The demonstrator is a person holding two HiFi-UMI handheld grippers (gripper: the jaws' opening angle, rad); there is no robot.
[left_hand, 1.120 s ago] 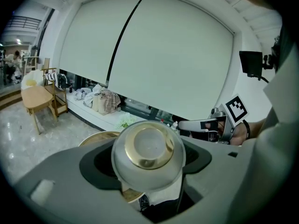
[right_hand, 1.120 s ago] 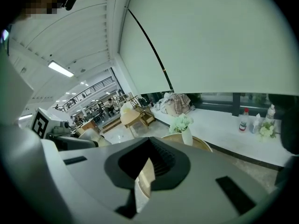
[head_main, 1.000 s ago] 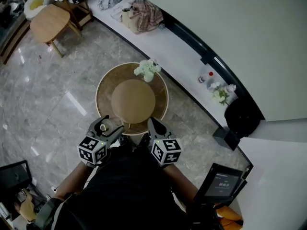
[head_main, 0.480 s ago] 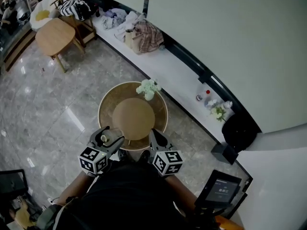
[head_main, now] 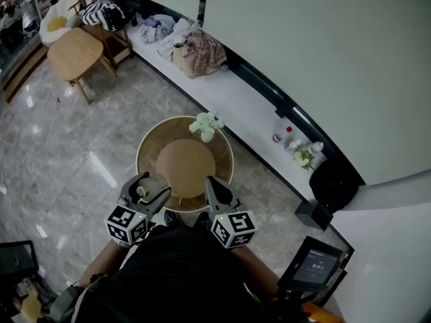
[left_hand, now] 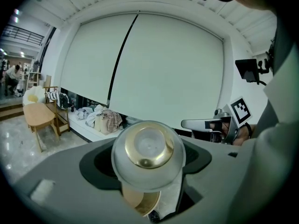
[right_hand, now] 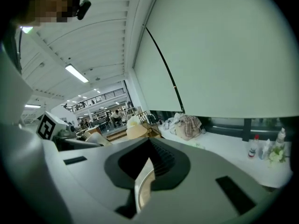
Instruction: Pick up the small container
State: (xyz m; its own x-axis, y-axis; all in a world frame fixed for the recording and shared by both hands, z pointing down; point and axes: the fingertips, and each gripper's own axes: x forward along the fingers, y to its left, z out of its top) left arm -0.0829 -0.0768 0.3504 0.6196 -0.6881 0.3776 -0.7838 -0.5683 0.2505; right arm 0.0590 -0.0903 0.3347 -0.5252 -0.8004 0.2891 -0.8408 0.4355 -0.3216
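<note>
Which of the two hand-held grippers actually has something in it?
The left gripper: its fingers clamp the small container, gold on the end facing the camera. The right gripper has its fingers closed on nothing.

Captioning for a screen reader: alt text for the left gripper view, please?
The left gripper is shut on a small container, silvery with a gold top, held up before a wide pale blind. The right gripper shows at right.

A small container [left_hand: 148,148] fills the gap between the jaws of the left gripper [head_main: 149,188]. The round surface [head_main: 185,168] lies open; only flowers [head_main: 205,125] stand at its far edge.
</note>
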